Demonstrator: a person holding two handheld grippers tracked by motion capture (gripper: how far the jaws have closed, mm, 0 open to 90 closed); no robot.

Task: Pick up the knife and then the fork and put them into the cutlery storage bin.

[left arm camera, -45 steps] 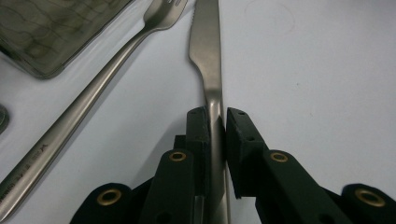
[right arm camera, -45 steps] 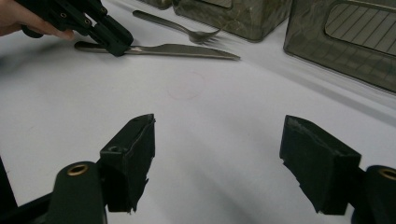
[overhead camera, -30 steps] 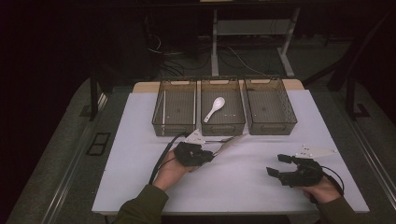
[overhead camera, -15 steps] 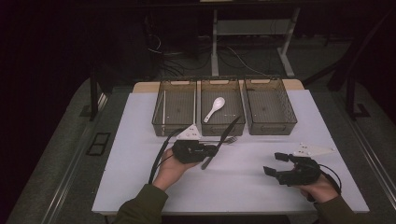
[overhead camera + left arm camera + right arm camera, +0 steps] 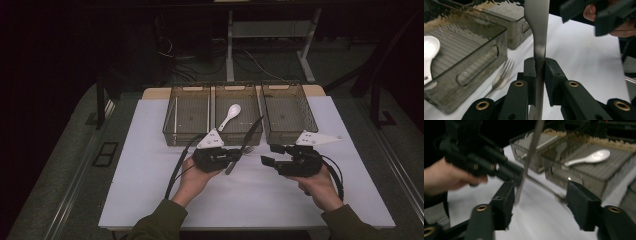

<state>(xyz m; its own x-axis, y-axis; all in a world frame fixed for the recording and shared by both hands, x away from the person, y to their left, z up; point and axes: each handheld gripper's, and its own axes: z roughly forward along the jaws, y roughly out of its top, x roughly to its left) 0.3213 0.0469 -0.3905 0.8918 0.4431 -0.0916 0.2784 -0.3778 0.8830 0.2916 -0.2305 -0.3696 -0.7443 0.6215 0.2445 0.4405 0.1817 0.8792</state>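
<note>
My left gripper [image 5: 239, 155] is shut on a flat metal knife [image 5: 248, 140], which stands tilted, its long end rising toward the middle bin [image 5: 236, 86]. The left gripper view shows the knife [image 5: 537, 30] pinched between both pads. My right gripper [image 5: 268, 154] is just right of it, pointing left, open; its jaws have just been closing with nothing pressed between them. In the right gripper view the knife [image 5: 529, 157] hangs just ahead of the left jaw. A fork [image 5: 502, 75] lies on the white mat by the bin. A white spoon [image 5: 230, 115] lies in the middle bin.
Three smoky clear bins stand in a row at the back of the white mat: the left bin [image 5: 176, 112], the middle one, and the right bin [image 5: 310, 112]. The table's edges drop to dark floor. Cables trail from both grippers.
My right gripper has moved left toward the left one and its jaws have narrowed. The left gripper has lifted a little, and the knife now stands more upright.
</note>
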